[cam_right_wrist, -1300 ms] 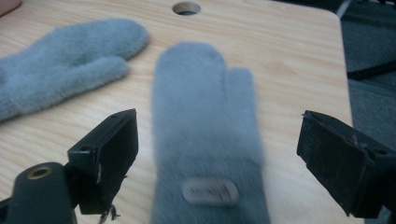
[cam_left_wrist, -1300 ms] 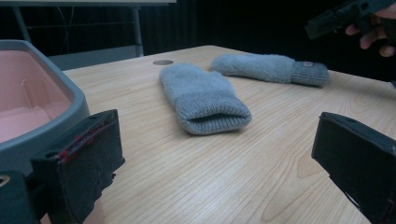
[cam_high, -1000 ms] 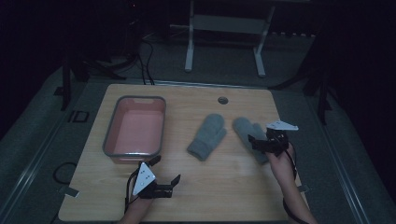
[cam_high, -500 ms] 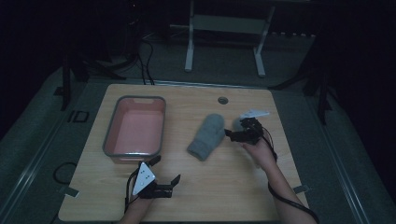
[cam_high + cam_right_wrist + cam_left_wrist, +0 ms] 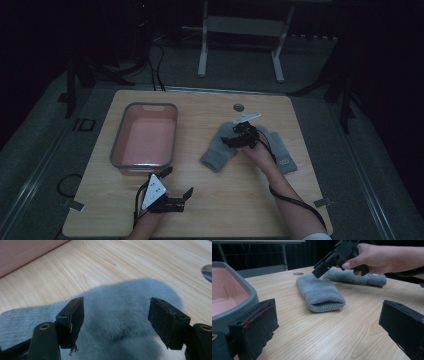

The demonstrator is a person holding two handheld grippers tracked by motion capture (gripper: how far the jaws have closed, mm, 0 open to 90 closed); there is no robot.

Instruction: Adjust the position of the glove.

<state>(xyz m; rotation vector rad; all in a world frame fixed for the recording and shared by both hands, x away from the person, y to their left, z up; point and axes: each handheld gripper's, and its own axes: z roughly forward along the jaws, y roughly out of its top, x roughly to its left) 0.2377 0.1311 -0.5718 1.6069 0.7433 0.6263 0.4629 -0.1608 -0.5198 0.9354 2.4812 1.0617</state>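
We've swung our right gripper (image 5: 227,141) over the near mitten (image 5: 223,148), jaws narrowing around it, not yet pinching.

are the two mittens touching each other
Cannot tell. In the high view the right claw and hand cover the spot between the left mitten and the right mitten; the left gripper view doesn't settle it.

Setting: lab or recording room, dimly lit. Standing on grey carpeted floor (image 5: 45,130), a light wooden table (image 5: 210,200); cables (image 5: 155,65) trailing over the floor beyond its far left corner; a white metal stand (image 5: 240,30) showing beyond the far edge; dark curtaining closing off the back; tape marks (image 5: 75,205) sticking beside the near corners.
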